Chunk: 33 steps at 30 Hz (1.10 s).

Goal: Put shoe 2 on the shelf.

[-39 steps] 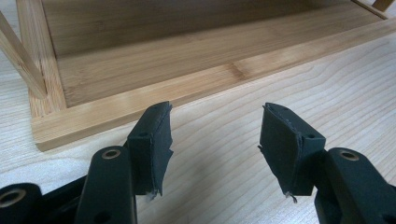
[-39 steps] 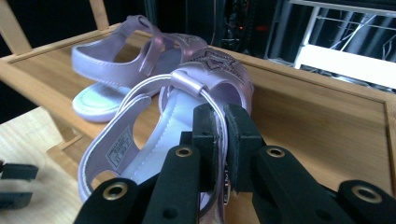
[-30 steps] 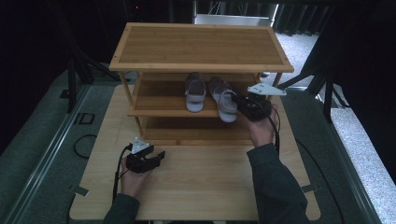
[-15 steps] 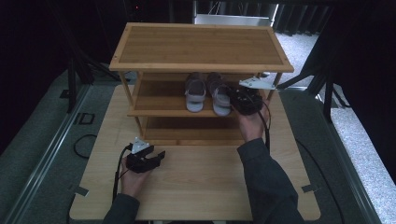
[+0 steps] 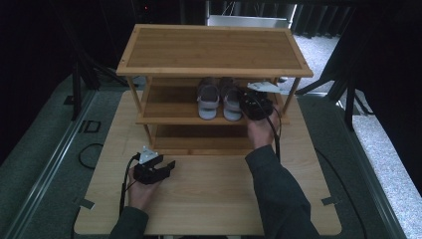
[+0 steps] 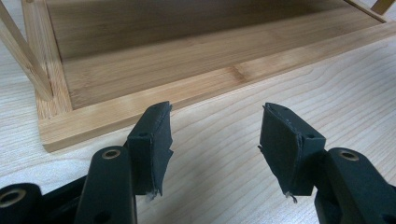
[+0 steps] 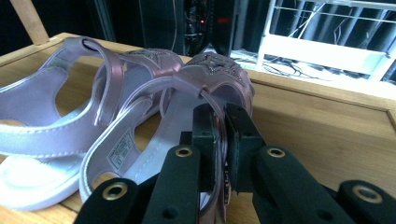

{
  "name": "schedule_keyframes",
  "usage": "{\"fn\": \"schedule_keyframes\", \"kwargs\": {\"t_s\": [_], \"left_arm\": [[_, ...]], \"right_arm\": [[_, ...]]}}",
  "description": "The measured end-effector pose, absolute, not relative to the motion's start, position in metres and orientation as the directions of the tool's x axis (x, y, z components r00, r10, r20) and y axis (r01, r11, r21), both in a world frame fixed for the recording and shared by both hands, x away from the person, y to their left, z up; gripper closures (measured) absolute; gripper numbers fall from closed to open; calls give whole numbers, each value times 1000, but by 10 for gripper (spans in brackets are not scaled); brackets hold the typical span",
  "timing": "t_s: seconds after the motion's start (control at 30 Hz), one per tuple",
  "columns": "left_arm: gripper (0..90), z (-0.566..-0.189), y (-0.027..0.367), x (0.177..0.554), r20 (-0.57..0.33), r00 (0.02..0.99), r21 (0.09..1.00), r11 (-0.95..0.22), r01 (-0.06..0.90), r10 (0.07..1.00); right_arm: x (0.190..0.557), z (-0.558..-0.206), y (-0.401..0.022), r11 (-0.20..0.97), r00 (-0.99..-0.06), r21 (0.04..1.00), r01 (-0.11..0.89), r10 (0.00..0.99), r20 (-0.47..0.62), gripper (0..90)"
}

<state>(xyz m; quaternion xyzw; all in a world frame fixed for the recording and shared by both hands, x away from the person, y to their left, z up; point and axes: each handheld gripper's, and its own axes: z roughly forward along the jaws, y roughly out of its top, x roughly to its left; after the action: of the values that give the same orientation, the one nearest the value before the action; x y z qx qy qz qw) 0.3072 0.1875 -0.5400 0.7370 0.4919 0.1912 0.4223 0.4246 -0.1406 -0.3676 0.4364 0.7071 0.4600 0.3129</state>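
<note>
Two grippers: each is being held in one of the person's hands at the wooden table [image 5: 209,199].
Right gripper [image 7: 220,140]: its jaws are pressing together on the heel strap [image 7: 215,105] of the right-hand sandal [image 7: 187,121], with the thin strap running down between the two pads.
Right gripper, high view [image 5: 256,104]: it is reaching in under the top board of the rack [image 5: 214,47], at the middle shelf.
Sandals: the pair is sitting side by side on the middle shelf [image 5: 169,102], toward its right half; the gripped sandal [image 5: 232,99] is lying just beside the left-hand sandal [image 5: 208,99], the two touching or nearly so.
Left gripper [image 6: 215,135]: its jaws are standing spread wide, pinching nothing, with bare table between the pads.
Left gripper, high view [image 5: 154,169]: it is resting low at the table's front left, just before the rack's bottom shelf [image 6: 187,51].
Label: a small printed patch [image 7: 119,149] is showing on the gripped sandal's insole; its writing is too small to read.
Brand: glittery trim is showing on the toe bands [image 7: 215,65], but no readable mark.
</note>
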Motion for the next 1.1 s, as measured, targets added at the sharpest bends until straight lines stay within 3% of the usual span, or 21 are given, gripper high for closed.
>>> {"fn": "schedule_keyframes", "kwargs": {"t_s": [0.27,0.87,0.9,1.1], "left_arm": [[442,-540,188,307,-136,443,811,-157,563,886],[441,-540,188,307,-136,443,811,-157,563,886],[441,-540,188,307,-136,442,811,-156,563,886],[441,-540,189,307,-139,440,811,-152,564,887]], "right_arm": [[429,-367,-132,188,-396,914,360,918,-33,822],[430,-368,-130,140,-439,917,374,898,42,778],[430,-368,-131,141,-449,919,369,892,44,721],[421,-368,-138,94,-475,933,346,876,88,599]]}}
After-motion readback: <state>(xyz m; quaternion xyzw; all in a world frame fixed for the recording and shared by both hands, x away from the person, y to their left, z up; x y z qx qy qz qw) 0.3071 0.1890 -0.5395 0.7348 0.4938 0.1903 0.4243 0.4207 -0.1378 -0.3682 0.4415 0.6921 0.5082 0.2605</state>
